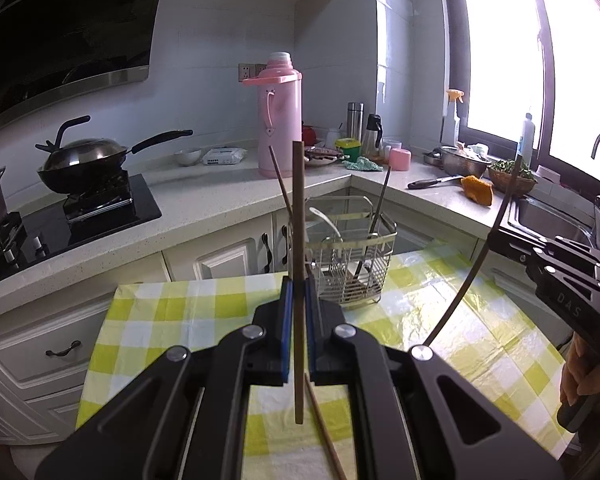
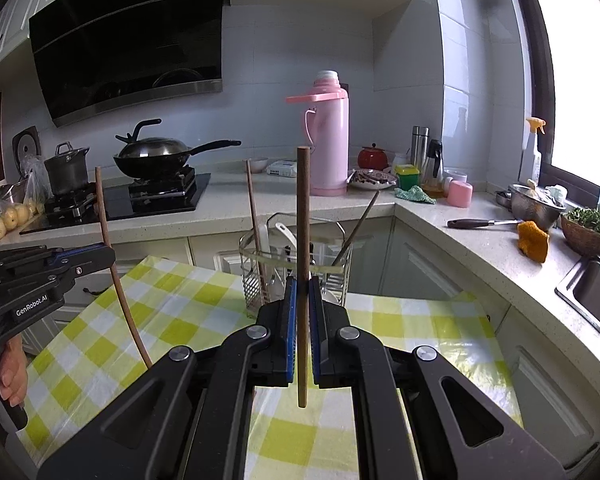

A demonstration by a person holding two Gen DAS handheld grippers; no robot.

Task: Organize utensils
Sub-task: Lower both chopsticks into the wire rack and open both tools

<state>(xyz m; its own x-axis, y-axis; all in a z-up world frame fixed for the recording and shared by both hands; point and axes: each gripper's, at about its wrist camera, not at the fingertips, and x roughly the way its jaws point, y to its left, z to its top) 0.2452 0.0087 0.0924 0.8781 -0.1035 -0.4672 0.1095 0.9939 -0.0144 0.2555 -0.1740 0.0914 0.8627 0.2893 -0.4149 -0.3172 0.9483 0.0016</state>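
Observation:
My left gripper is shut on a brown chopstick and holds it upright above the checked tablecloth. My right gripper is shut on a second brown chopstick, also upright. Each gripper shows in the other's view: the left gripper with its chopstick, and the right gripper with its chopstick. A wire utensil caddy stands at the table's far edge, straight ahead of both grippers, and also shows in the right wrist view. It holds a chopstick, a white spoon and a metal utensil. Another chopstick lies on the cloth under my left gripper.
Behind the table runs an L-shaped counter with a wok on a gas hob, a pink thermos, bottles and cups, a knife, a steel bowl and a basket of greens. A sink lies at the right.

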